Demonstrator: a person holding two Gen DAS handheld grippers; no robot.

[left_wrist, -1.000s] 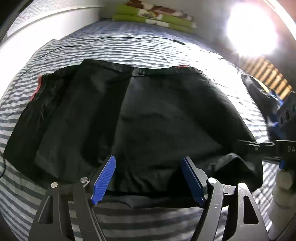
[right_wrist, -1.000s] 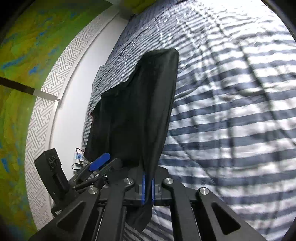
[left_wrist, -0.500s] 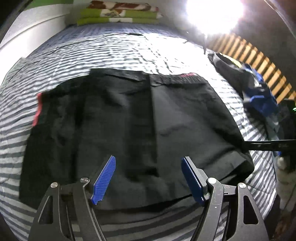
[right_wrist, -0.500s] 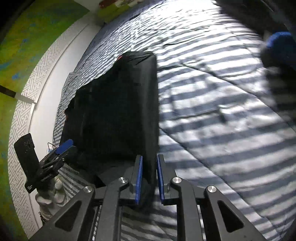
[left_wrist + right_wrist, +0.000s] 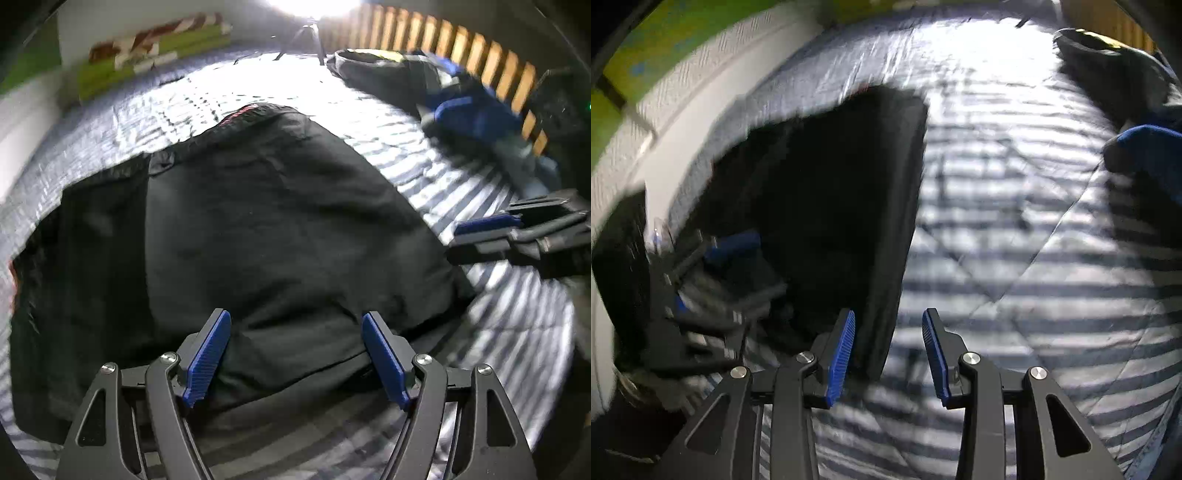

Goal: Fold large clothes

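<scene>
A large black garment (image 5: 280,229) with a red trim lies folded on the striped bedspread (image 5: 509,314). My left gripper (image 5: 295,354) hovers over its near edge, open, with nothing pressed between its blue pads. In that view my right gripper (image 5: 487,229) shows at the garment's right side. In the right wrist view the garment (image 5: 827,206) lies left of centre. Its right edge runs down between the jaws of my right gripper (image 5: 888,350), close to the left pad. Those jaws are opening and the pads do not press on the cloth. The left gripper (image 5: 731,251) appears blurred at the left.
A heap of dark and blue clothes (image 5: 461,107) lies at the far right of the bed, seen as clothes (image 5: 1137,147) in the right wrist view. Behind it stands a wooden slatted board (image 5: 480,62). A folded green patterned blanket (image 5: 155,51) lies at the bed's far end. A white wall (image 5: 683,122) borders the left.
The right gripper's jaws went from shut on the garment's edge to apart, and the lifted cloth now lies flat. The left gripper slid right along the near edge, still open.
</scene>
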